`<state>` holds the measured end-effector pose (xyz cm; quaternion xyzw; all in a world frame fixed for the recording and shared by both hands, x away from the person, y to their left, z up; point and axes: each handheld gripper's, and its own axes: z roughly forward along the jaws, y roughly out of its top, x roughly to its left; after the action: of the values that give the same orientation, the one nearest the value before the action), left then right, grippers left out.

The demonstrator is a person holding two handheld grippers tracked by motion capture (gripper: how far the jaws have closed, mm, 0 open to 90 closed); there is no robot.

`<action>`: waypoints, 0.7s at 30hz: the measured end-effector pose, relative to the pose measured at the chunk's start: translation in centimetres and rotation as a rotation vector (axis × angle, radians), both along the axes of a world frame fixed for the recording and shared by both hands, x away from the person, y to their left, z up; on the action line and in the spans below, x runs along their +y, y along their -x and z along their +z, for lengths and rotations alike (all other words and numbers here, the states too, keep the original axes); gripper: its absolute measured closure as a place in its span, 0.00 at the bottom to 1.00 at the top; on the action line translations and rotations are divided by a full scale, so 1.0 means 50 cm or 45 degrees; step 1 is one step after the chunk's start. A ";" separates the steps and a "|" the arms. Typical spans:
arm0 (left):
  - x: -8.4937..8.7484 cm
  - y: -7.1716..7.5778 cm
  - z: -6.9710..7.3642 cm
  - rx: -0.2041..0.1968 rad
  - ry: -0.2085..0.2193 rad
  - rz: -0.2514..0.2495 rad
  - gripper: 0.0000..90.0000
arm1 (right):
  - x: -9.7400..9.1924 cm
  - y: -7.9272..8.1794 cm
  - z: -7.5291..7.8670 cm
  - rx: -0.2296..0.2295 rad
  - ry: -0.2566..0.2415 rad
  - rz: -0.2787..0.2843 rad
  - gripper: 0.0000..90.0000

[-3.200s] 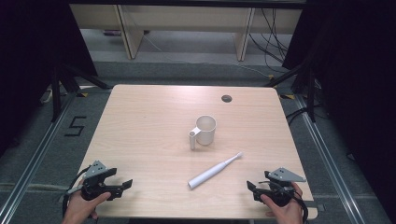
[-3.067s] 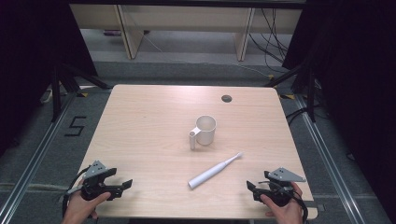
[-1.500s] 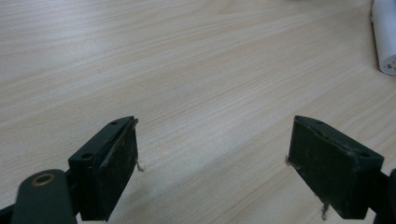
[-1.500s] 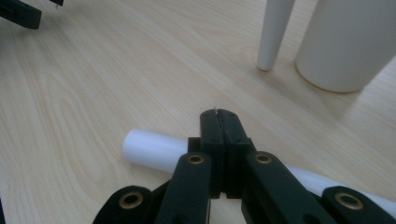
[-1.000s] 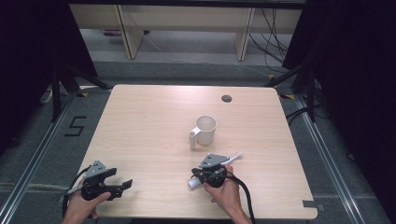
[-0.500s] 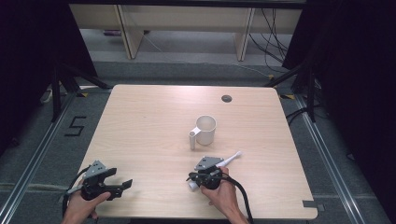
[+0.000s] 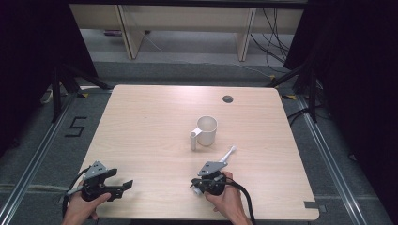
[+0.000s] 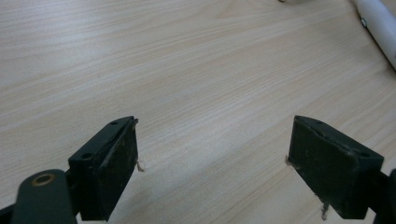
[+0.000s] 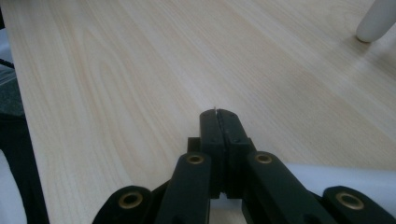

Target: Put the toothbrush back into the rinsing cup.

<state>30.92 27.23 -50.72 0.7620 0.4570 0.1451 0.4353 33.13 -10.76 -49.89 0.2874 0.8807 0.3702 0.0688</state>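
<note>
A white electric toothbrush [image 7: 229, 153] lies slantwise on the wooden table [image 7: 150, 122], in front of a white mug [image 7: 206, 130]. My right gripper [image 7: 194, 183] rests over the toothbrush's thick handle and hides most of it. In the right gripper view the right gripper [image 9: 219, 115] is shut with nothing between its fingers, and the white handle [image 9: 327, 176] passes beneath its linkage. The left gripper [image 7: 126, 185] is at the front left of the table. Its fingers [image 8: 112, 163] stand wide apart over bare wood, and the toothbrush handle [image 8: 380, 25] lies beyond them at the upper right.
A round cable hole [image 7: 227, 99] sits near the table's far edge. The mug's handle [image 9: 373, 21] points toward the front left. Dark floor with metal rails [image 7: 28, 159] surrounds the table, and shelving legs stand behind it.
The right hand came from the table's front right corner to the toothbrush handle, then edged slightly toward the front over the last second. The left gripper and mug have stayed put.
</note>
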 end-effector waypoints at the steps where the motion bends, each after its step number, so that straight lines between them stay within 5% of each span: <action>1: 0.000 0.000 0.000 -0.001 0.000 -0.001 0.17 | 0.000 0.000 0.000 0.000 0.000 0.000 1.00; 21: -0.001 -0.002 0.000 0.008 -0.002 -0.007 0.17 | -0.075 0.027 0.008 0.028 0.015 -0.040 1.00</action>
<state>31.01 27.16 -50.71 0.7640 0.4562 0.1417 0.4338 31.79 -14.51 -49.48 0.3049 0.8789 0.3608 0.0668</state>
